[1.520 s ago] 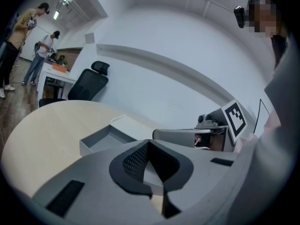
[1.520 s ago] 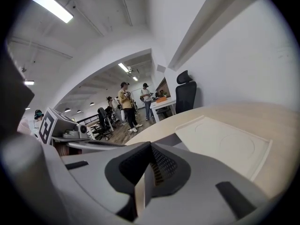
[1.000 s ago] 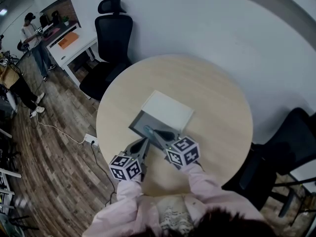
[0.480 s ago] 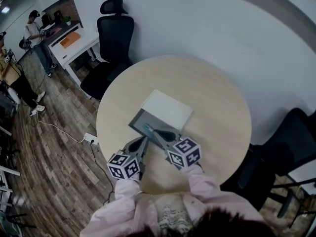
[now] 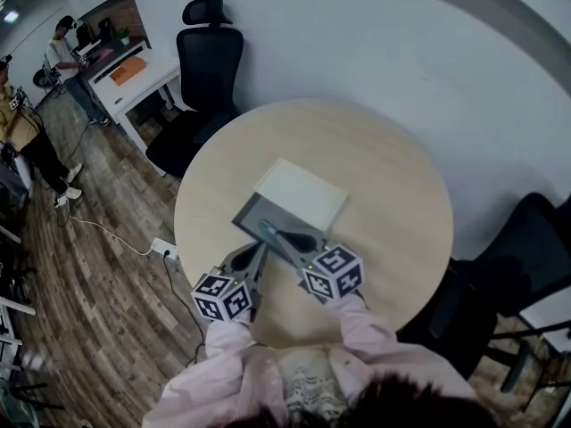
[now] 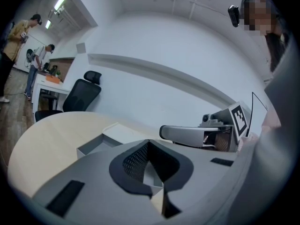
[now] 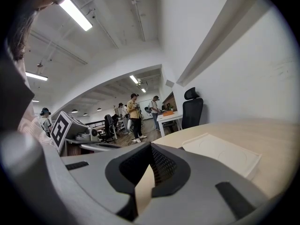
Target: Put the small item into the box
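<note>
The open box lies on the round table, its grey inside facing up and its white lid folded back beyond it. A small teal item shows over the box's inside, right at the tip of my right gripper. Those jaws are shut, and the right gripper view shows nothing between them. I cannot tell whether the item touches them. My left gripper sits just short of the box's near edge, also shut and empty. The left gripper view shows the box ahead.
A black office chair stands behind the table and another at the right. White desks and people are at the far left, over a wooden floor with a cable and power strip.
</note>
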A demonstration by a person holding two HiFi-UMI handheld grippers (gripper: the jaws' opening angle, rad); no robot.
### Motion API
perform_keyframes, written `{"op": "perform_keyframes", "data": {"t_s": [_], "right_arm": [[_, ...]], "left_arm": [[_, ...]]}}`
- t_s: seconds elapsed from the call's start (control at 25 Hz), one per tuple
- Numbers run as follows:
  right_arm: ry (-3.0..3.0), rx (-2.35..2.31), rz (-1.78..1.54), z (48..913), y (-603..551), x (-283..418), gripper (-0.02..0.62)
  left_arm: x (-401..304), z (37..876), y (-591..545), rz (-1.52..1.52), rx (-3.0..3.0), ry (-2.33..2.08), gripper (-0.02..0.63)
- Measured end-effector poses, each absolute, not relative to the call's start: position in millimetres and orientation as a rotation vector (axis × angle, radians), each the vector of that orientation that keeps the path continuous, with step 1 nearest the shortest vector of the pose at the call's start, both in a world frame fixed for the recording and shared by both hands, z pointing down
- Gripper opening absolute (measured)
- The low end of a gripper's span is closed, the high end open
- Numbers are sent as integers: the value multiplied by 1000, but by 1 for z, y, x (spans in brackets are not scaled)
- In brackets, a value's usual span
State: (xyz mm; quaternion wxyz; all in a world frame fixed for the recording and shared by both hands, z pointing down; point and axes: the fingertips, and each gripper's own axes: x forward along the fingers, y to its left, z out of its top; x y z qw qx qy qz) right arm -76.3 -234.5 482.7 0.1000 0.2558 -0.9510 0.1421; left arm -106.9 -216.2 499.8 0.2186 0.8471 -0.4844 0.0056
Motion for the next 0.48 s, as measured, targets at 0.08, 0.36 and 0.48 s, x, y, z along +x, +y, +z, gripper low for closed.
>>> {"op": "perform_keyframes", "data": {"t_s": [0.08, 0.36, 0.48], "right_arm": [[-2817, 756, 415, 481, -234, -76, -5], [-2831, 742, 405, 481, -230, -74, -5], [-2829, 738, 401, 481, -229, -74, -5]], "left_arm": [[-107, 498, -215, 15, 2352, -1344, 9], [-104, 496, -211, 17, 2361, -1354, 9], [-104, 496, -211, 17, 2362, -1352, 9]]}}
